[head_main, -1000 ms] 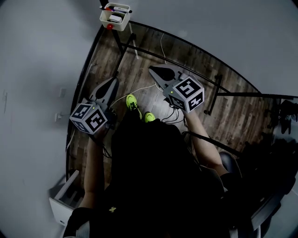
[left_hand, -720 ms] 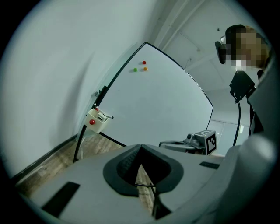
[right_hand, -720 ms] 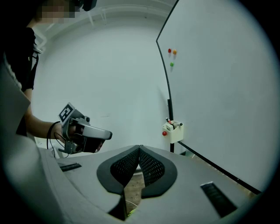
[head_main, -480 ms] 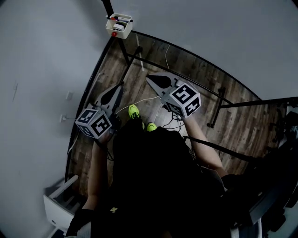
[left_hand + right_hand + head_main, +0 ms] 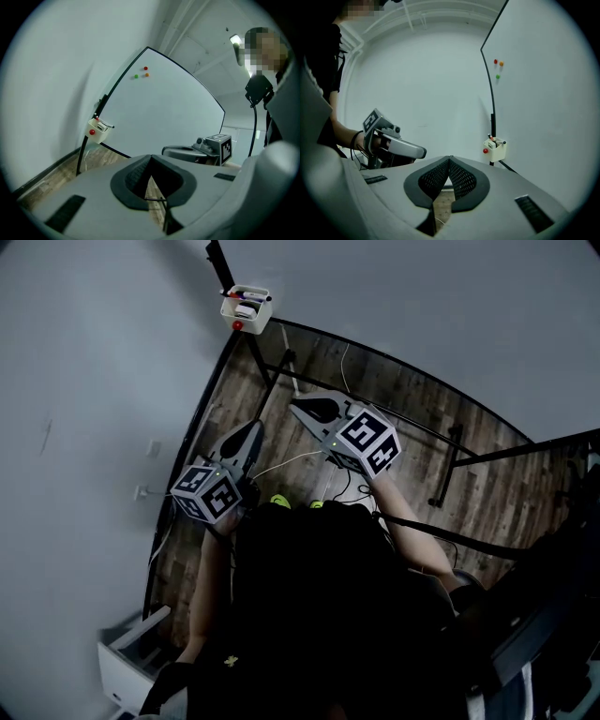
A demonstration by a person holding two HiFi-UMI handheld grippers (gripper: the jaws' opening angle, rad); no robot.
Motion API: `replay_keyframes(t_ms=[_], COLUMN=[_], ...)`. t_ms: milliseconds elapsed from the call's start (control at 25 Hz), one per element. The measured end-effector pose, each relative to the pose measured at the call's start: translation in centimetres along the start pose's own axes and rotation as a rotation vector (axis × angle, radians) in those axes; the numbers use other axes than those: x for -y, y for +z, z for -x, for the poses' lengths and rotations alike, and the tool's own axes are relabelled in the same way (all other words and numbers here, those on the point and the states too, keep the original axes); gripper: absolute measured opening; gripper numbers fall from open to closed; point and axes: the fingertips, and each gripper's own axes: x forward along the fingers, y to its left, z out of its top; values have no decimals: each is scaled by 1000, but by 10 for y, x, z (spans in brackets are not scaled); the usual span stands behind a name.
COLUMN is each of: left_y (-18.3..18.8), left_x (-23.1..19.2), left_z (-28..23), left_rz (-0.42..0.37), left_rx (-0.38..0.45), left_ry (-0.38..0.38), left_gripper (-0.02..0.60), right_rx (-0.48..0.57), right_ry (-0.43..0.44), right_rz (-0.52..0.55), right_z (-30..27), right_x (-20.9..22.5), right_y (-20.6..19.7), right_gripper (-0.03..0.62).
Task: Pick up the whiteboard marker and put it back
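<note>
A small white holder (image 5: 247,307) hangs at the whiteboard's left edge with whiteboard markers (image 5: 246,294) lying in it and a red magnet below. The left gripper view shows the holder (image 5: 97,130) ahead to the left. In the right gripper view, the holder (image 5: 496,147) is ahead to the right. My left gripper (image 5: 248,434) and right gripper (image 5: 302,409) hang side by side over the wood floor, well short of the holder. The left gripper (image 5: 149,158) and right gripper (image 5: 449,159) are both shut with nothing between the pads.
The whiteboard (image 5: 159,108) stands on black legs (image 5: 441,474), with coloured magnets (image 5: 497,63) high on it. White cables (image 5: 286,463) trail across the wood floor. A white drawer unit (image 5: 131,652) sits low left by the wall. Dark furniture fills the right edge.
Both grippers have moved up and forward toward the whiteboard's corner, and the holder sits lower in the head view. The person's green shoes are now mostly hidden. Both jaws stay shut.
</note>
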Motion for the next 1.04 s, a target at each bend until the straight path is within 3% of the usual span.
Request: replay_keyframes(t_ms=[400, 1040], left_y=[3, 2], left_x=[-19, -9], left_z=[6, -9], left_rz=[15, 15], left_rx=[-25, -17], left_ry=[-5, -5], left_gripper=[32, 32], right_rx=[-3, -27], right_ry=[-2, 11], right_rz=[-12, -2], right_z=[-19, -7], right_x=[-3, 5], right_y=[11, 5], right_gripper=[-3, -3])
